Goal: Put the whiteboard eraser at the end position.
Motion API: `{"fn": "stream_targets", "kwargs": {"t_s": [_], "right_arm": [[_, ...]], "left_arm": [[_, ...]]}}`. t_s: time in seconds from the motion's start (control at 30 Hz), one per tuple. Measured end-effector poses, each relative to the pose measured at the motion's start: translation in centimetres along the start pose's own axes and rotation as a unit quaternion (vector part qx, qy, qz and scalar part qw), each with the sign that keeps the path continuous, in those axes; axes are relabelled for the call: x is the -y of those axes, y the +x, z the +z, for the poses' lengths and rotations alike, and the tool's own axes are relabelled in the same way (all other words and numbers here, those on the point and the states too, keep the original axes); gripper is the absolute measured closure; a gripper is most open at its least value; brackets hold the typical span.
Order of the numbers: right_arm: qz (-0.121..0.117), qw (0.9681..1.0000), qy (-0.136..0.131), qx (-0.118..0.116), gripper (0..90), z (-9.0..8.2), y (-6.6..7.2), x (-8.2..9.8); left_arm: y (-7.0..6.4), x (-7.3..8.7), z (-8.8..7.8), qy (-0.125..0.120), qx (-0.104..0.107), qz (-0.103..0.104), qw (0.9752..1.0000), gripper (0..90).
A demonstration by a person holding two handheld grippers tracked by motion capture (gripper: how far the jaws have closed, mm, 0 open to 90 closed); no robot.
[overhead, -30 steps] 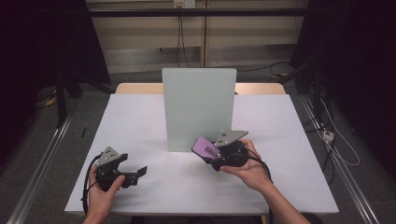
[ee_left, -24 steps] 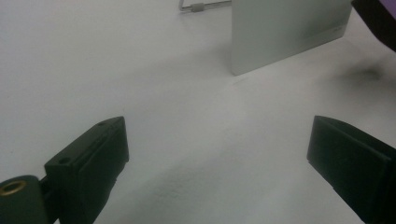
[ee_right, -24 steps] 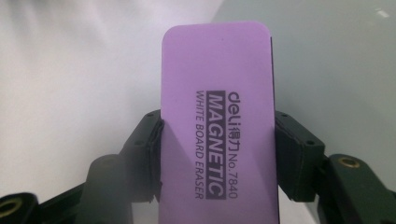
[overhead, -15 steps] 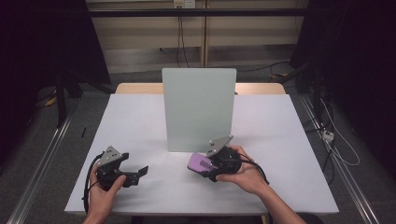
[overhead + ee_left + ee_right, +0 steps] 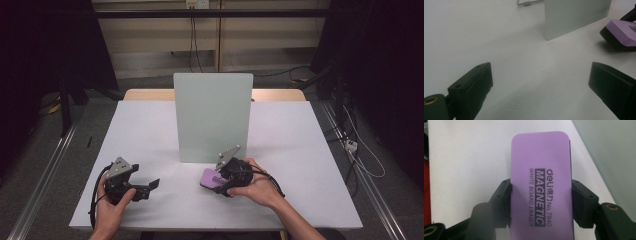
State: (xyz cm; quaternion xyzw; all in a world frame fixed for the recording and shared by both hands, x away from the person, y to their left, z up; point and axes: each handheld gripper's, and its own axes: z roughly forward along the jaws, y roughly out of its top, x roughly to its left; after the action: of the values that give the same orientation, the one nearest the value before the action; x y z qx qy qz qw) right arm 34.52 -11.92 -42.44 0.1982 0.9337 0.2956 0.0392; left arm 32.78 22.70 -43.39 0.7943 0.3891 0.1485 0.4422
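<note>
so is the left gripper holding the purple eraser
No, the left gripper is open with bare table between its fingers; the purple eraser sits clamped in the right gripper.

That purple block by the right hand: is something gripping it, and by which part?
Yes. The right gripper clamps the purple whiteboard eraser across its two long sides, near the end closest to the hand. The left gripper holds nothing.

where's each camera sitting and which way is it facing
High view: above the person's side, looking forward and down on the table; shows both hands, left gripper, right gripper, board.
Left gripper view: on the left gripper, along its open jaws toward the board.
Right gripper view: on the right gripper, jaws clamping the eraser.
All three share the eraser and board.
</note>
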Motion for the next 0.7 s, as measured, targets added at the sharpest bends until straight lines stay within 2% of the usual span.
{"fn": "stream_targets", "kwargs": {"t_s": [0.33,0.7], "right_arm": [[-0.004,1.0000,0.003,0.001,41.2,0.60,0.10,-0.06],[0.014,0.9999,-0.006,-0.005,40.6,0.87,-0.23,0.28]], "left_arm": [[-0.09,-0.11,0.09,0.001,-0.006,0.008,1.0000,5.4],[-0.05,-0.02,-0.10,0.000,-0.010,0.006,0.9999,5.4]]}}
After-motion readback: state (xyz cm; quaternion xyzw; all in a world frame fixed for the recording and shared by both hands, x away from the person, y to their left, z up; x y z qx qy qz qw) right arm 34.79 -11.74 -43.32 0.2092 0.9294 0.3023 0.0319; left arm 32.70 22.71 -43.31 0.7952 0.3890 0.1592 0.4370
